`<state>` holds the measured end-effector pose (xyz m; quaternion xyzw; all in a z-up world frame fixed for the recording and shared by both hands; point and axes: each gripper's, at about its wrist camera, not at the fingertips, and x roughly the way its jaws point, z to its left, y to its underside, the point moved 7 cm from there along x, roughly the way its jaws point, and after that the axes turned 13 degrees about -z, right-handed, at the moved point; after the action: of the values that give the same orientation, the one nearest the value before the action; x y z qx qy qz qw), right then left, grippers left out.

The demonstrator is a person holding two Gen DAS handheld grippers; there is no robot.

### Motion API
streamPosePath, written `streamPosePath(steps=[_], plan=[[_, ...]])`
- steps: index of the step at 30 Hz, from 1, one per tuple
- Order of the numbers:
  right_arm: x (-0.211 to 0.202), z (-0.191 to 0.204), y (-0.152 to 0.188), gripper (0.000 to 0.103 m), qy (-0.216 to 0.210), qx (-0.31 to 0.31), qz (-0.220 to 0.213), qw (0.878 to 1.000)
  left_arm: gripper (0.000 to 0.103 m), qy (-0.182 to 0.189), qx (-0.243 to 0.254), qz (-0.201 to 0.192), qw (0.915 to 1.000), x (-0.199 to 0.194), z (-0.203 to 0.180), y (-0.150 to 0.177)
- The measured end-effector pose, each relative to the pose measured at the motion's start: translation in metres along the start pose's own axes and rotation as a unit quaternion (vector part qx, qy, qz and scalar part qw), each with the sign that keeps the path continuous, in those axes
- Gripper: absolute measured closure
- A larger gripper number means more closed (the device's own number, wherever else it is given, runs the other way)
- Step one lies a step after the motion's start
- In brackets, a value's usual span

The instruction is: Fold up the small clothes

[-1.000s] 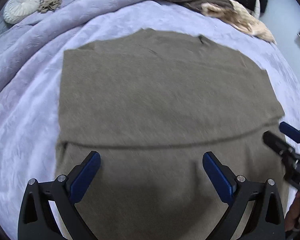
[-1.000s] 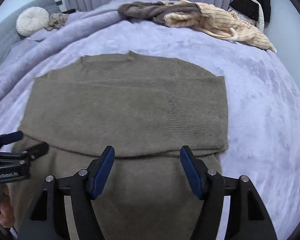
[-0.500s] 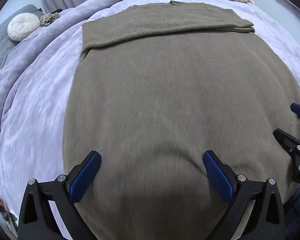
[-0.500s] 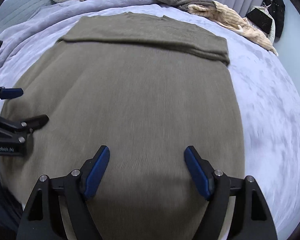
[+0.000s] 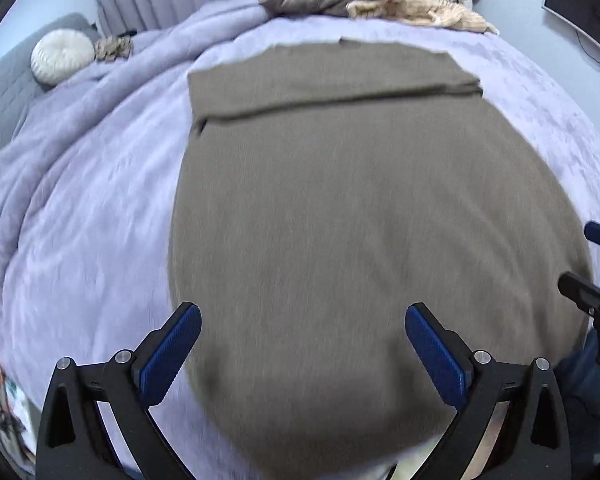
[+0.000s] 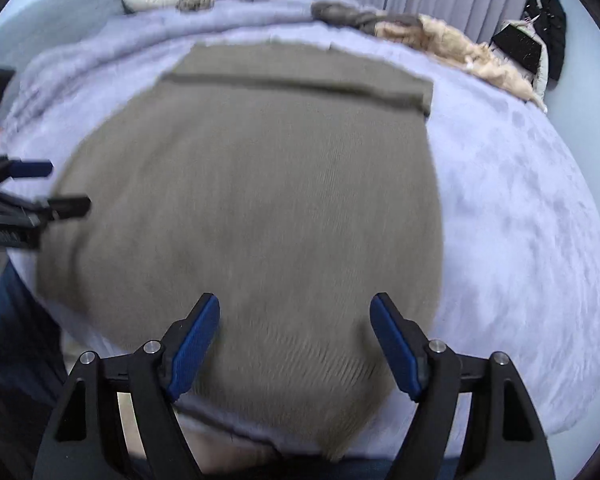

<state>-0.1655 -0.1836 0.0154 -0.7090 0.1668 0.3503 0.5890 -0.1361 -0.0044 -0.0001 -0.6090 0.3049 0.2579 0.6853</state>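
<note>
An olive-brown knit sweater (image 5: 360, 208) lies flat on the lavender bed cover (image 5: 84, 216), its sleeves folded across the far chest part; it also shows in the right wrist view (image 6: 268, 200). Its hem reaches the bed's near edge. My left gripper (image 5: 302, 340) is open and empty above the hem's left half. My right gripper (image 6: 296, 336) is open and empty above the hem's right half. Each gripper shows at the edge of the other's view: the right one (image 5: 588, 264), the left one (image 6: 48, 188).
A pile of brown and cream clothes (image 5: 380, 4) lies at the bed's far side. A round white cushion (image 5: 62, 60) sits on a grey sofa at far left. Dark garments (image 6: 540, 36) hang at far right. The bed's near edge (image 6: 236, 428) is below the grippers.
Both grippers have pulled back from the folded sleeve area toward the sweater's hem at the near edge of the bed. Both stayed open and empty. The sweater has not moved.
</note>
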Motion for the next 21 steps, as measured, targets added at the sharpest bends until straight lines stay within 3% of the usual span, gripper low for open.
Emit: streamPosePath(steps=[3, 6, 9, 13, 17, 21], plan=[[0.027, -0.011, -0.050, 0.023, 0.015, -0.001, -0.015, 1.000, 0.001, -0.012, -0.007, -0.010, 0.9999, 0.039, 0.003, -0.051], [0.070, -0.020, -0.091, 0.023, 0.020, 0.028, -0.002, 0.999, 0.001, -0.038, -0.031, -0.009, 0.9988, 0.079, 0.010, -0.087], [0.114, -0.029, -0.115, 0.023, 0.024, 0.068, 0.027, 0.997, 0.001, -0.024, -0.059, 0.015, 0.9979, 0.113, 0.013, -0.099], [0.154, -0.024, -0.103, 0.023, 0.010, 0.112, 0.085, 0.990, 0.000, -0.020, -0.075, 0.076, 0.9941, 0.150, 0.015, -0.065], [0.139, -0.004, -0.080, 0.022, 0.029, 0.047, 0.060, 0.997, 0.000, -0.009, -0.064, 0.058, 0.9962, 0.120, 0.014, -0.039], [0.088, 0.010, -0.039, 0.022, 0.019, -0.004, 0.039, 0.999, 0.001, -0.004, -0.024, 0.048, 0.9986, 0.061, 0.010, 0.006]])
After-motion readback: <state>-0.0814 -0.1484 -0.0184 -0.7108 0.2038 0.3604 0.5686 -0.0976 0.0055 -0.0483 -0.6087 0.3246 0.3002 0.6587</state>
